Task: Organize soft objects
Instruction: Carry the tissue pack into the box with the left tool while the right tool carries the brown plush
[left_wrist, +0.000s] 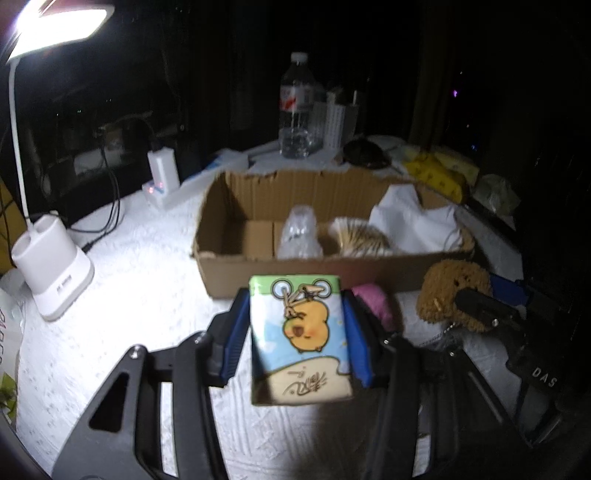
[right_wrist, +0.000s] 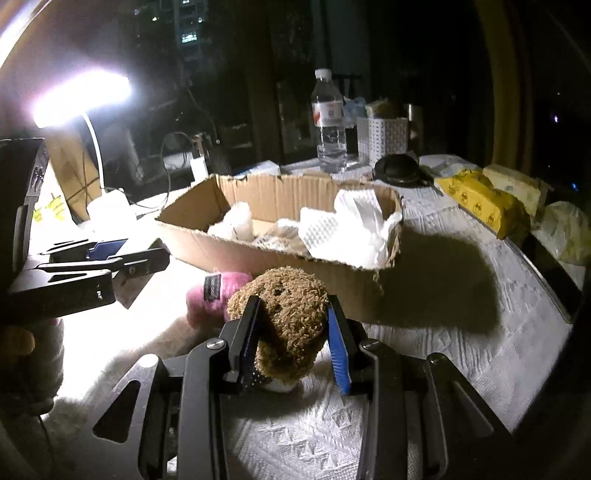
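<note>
Tissue pack (left_wrist: 300, 338) — left claw (left_wrist: 297, 334)

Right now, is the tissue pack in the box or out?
Out: the left claw holds the tissue pack short of the box.

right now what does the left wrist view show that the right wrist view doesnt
Only the left wrist view shows the cartoon tissue pack clamped in the left tool, plus the lamp's white base.

Only the right wrist view shows the right tool closed around the brown plush toy, and the label on the pink plush.

Both show the cardboard box holding white paper, the water bottle, the yellow packets and the lit lamp.
</note>
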